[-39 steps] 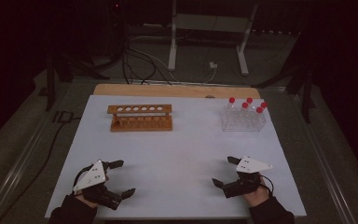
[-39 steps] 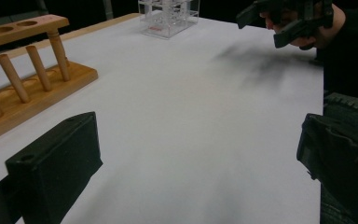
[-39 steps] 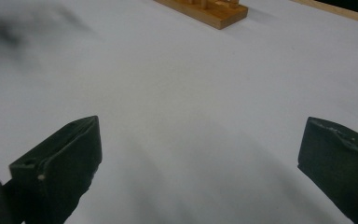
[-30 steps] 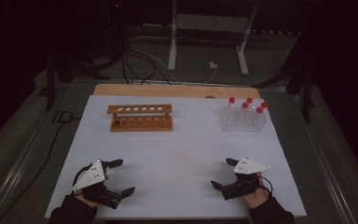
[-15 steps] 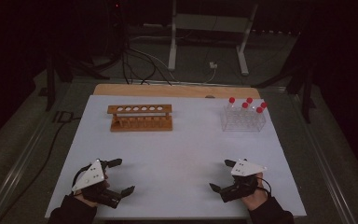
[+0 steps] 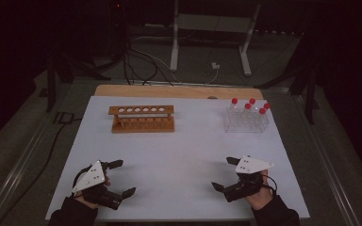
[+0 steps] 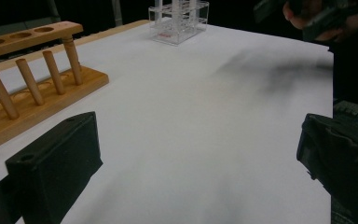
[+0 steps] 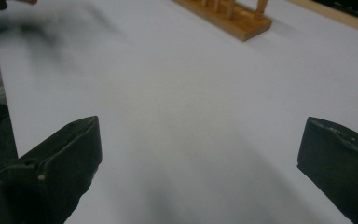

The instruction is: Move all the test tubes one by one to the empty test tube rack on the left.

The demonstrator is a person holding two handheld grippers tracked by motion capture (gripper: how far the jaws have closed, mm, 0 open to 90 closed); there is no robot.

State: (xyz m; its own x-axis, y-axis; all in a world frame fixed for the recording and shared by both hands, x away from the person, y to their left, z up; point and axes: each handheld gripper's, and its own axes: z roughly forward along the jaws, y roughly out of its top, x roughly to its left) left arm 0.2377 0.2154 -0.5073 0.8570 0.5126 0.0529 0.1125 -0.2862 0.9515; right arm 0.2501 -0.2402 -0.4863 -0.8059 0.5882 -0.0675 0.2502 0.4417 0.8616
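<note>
left tool [image 6: 122, 178] wide open, right tool [image 6: 225, 173] likewise

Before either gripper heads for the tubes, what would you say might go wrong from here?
1. The red-capped tubes stand close together in the clear rack, so the open right gripper might knock a neighbour while taking one.
2. The wooden rack has small holes; a tilted tube could miss.
3. The left gripper is also open and near the table's front edge, far from both racks.

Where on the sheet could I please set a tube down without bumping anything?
The widest free patch is the middle of the sheet, bordered by the wooden rack, the clear rack, the left tool and the right tool. It is crowded at both racks, along the far edge.
</note>
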